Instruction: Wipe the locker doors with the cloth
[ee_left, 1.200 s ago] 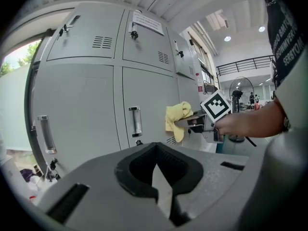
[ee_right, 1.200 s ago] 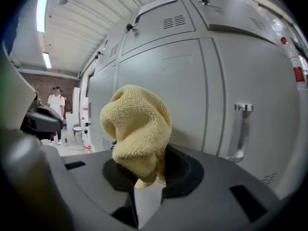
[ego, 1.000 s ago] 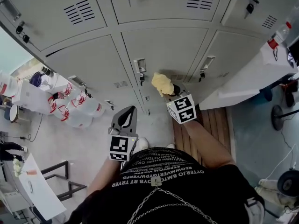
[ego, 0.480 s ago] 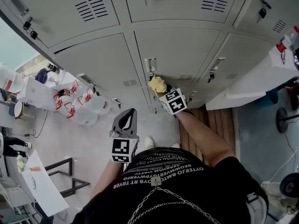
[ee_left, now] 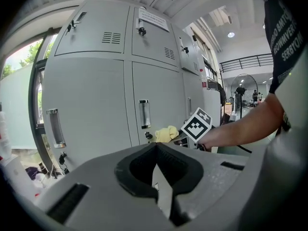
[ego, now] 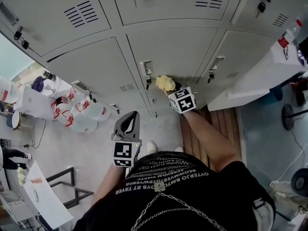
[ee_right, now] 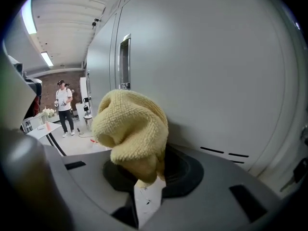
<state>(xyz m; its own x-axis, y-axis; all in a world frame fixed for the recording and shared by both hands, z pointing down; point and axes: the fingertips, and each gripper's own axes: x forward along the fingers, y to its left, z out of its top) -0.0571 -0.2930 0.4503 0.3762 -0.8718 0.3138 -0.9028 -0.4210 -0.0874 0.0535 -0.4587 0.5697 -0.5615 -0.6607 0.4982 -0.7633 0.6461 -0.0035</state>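
Observation:
A yellow cloth (ego: 166, 83) is pressed against a grey locker door (ego: 178, 47), just right of and below its handle (ego: 146, 67). My right gripper (ego: 171, 87) is shut on the cloth, arm stretched forward. In the right gripper view the cloth (ee_right: 132, 126) bulges out of the gripper (ee_right: 147, 186), touching the door (ee_right: 207, 71). My left gripper (ego: 131, 118) hangs lower and nearer to me, shut with nothing in it. The left gripper view shows its closed jaws at the bottom, with the cloth (ee_left: 166, 134) beyond them on the lockers.
Clear jugs with red labels (ego: 82, 112) stand on the floor at the left. A wooden slatted strip (ego: 214, 129) lies below the lockers, and a white table (ego: 269, 76) is at the right. Keys hang from several locks. A person (ee_right: 62, 105) stands far off.
The right gripper swept the cloth left toward the door handle, then back to the right along the door. The left gripper has stayed where it was.

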